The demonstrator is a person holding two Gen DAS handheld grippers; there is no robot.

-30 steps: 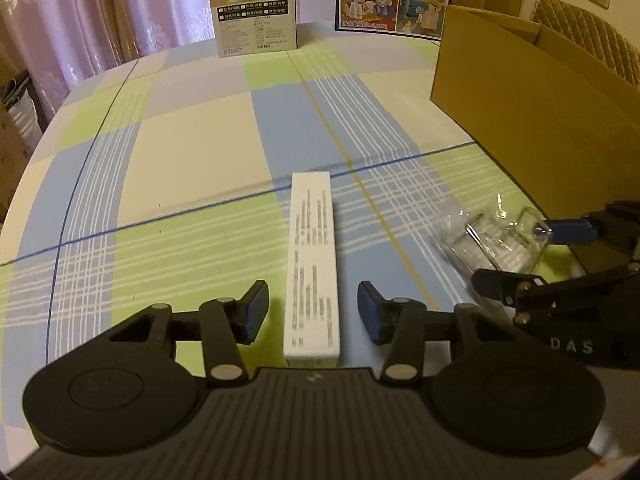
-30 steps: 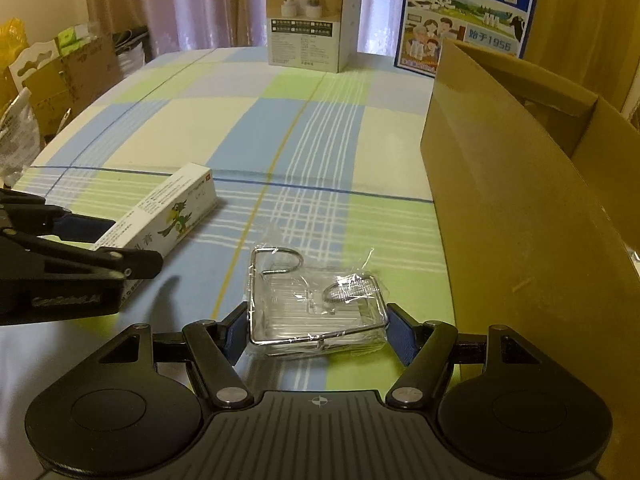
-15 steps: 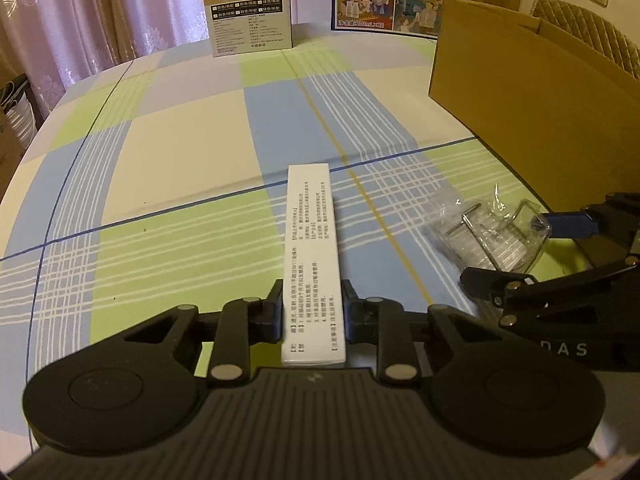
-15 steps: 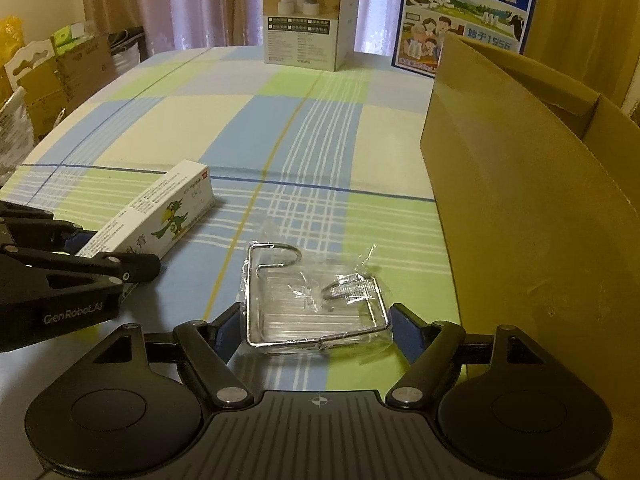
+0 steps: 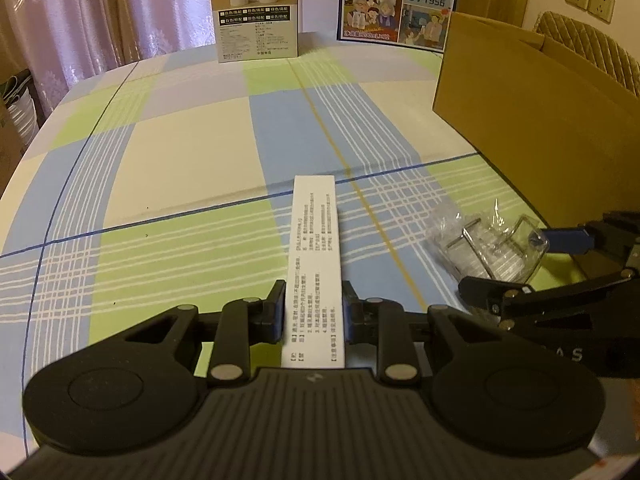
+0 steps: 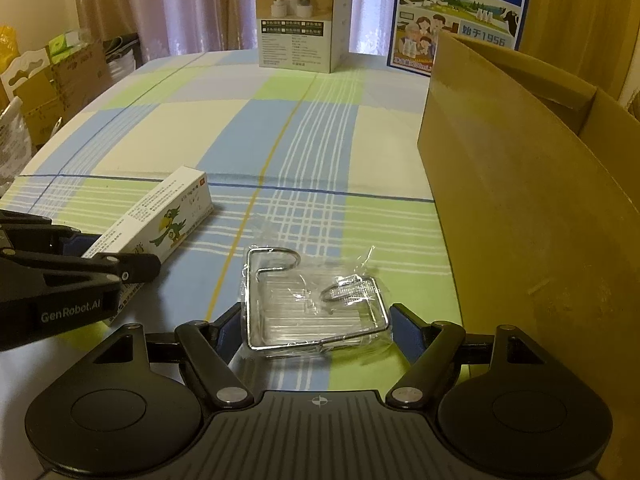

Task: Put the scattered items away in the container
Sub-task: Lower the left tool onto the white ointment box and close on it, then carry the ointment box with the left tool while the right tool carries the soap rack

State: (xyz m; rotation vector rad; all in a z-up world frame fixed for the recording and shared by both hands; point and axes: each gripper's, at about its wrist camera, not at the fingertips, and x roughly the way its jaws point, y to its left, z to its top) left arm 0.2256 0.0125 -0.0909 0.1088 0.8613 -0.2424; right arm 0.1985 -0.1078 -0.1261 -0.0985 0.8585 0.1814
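**Both grippers down on their items, box waiting at the right**

While I look through the left wrist camera, my left gripper (image 5: pixel 314 312) has its jaws drawn in tight on the near end of the long white carton (image 5: pixel 316 256), blue pads pressed to both long sides. The carton lies flat on the checked tablecloth (image 5: pixel 180 168), pointing away from me. Off to the right sits the wrapped wire rack (image 5: pixel 488 248), with the right gripper (image 5: pixel 532 268) reaching in around it. Beyond that stands the open cardboard box (image 5: pixel 532 120). At the far edge of the table I see a product box (image 5: pixel 258 12) and a milk carton case (image 5: pixel 396 0).

Through the right wrist camera, my right gripper (image 6: pixel 316 320) stands wide, one pad at each side of the wire rack (image 6: pixel 316 304), which rests on the cloth in its clear plastic. I cannot tell whether the pads press on the frame or merely sit beside it. The left gripper (image 6: pixel 100 272) clamps the white carton (image 6: pixel 164 220) at left. The cardboard box (image 6: pixel 532 208) rises just beside the rack on the right.
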